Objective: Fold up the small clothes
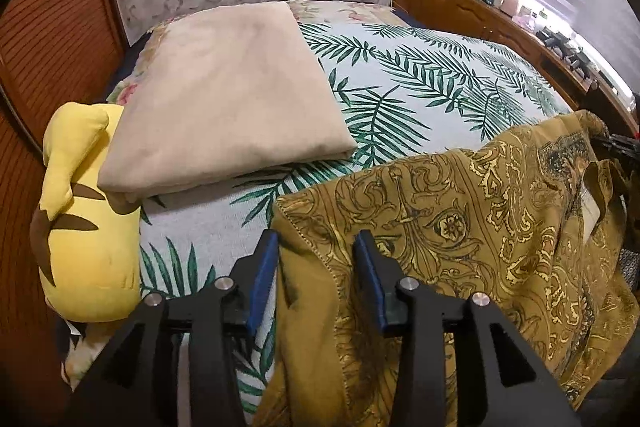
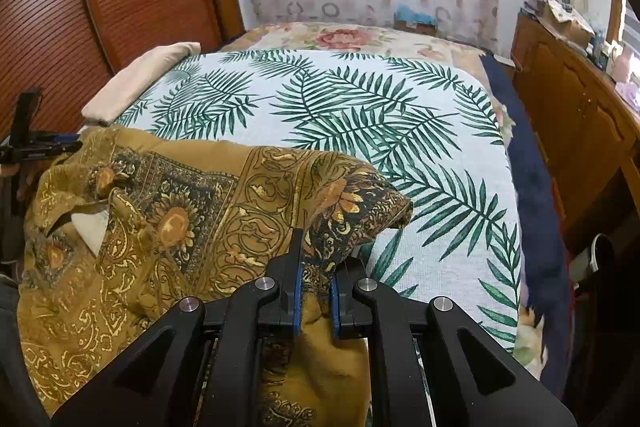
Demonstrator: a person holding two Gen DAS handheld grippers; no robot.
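The left hand-held gripper (image 1: 316, 239) reaches in from the bottom edge, its two blue-padded fingers standing apart with the hemmed edge of a mustard-gold patterned garment (image 1: 460, 227) lying between them; the pads do not appear to press the cloth. The garment spreads across the near right part of the bed (image 1: 420, 75), which is covered in a white spread printed with green palm fronds. A pale label shows near the garment's collar at the right. Further back on the left lies a folded beige blanket (image 1: 224, 99), and beside it, at the bed's left edge, a yellow plush toy (image 1: 88, 219) with brown markings. A wooden dresser (image 1: 472, 11) with clutter on top stands beyond, under a window blind.
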